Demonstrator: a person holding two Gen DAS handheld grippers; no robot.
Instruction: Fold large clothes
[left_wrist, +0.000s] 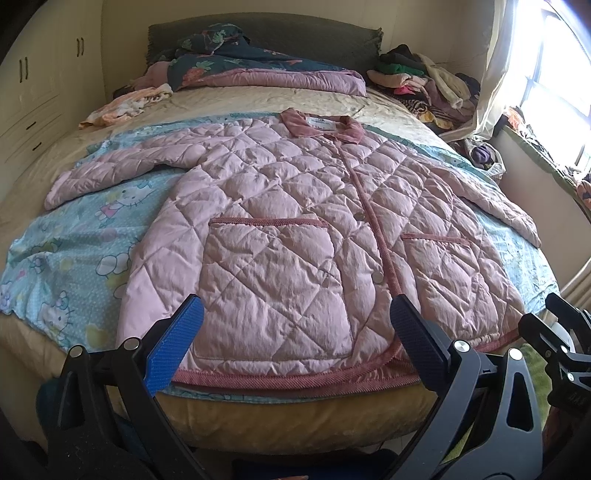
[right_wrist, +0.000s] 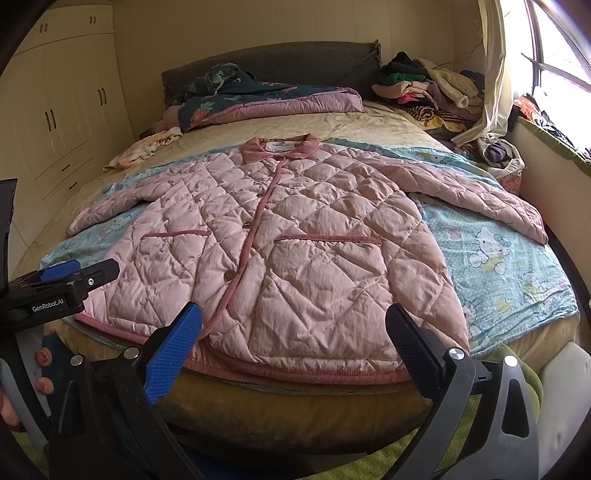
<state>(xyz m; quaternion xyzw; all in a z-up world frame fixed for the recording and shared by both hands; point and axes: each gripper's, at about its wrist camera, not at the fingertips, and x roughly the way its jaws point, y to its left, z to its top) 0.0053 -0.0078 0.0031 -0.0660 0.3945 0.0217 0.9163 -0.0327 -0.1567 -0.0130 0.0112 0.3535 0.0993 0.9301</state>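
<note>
A pink quilted jacket (left_wrist: 288, 206) (right_wrist: 295, 229) lies flat and buttoned on the bed, front side up, collar far, both sleeves spread out to the sides. Its hem runs along the near edge of the mattress. My left gripper (left_wrist: 295, 306) hovers open just before the hem over the left pocket, holding nothing. My right gripper (right_wrist: 295, 314) also stands open, in front of the right half of the hem, holding nothing. The left gripper (right_wrist: 79, 275) shows at the left edge of the right wrist view; the right gripper (left_wrist: 554, 317) shows at the right edge of the left wrist view.
The jacket rests on a light blue cartoon sheet (left_wrist: 74, 251) (right_wrist: 509, 258) over a beige bed cover (right_wrist: 354, 118). Folded quilts (left_wrist: 258, 70) lie by the headboard, a clothes heap (left_wrist: 424, 81) at the far right, a small garment (left_wrist: 125, 103) far left. Cupboards (right_wrist: 55, 110) on the left, window (left_wrist: 554, 74) on the right.
</note>
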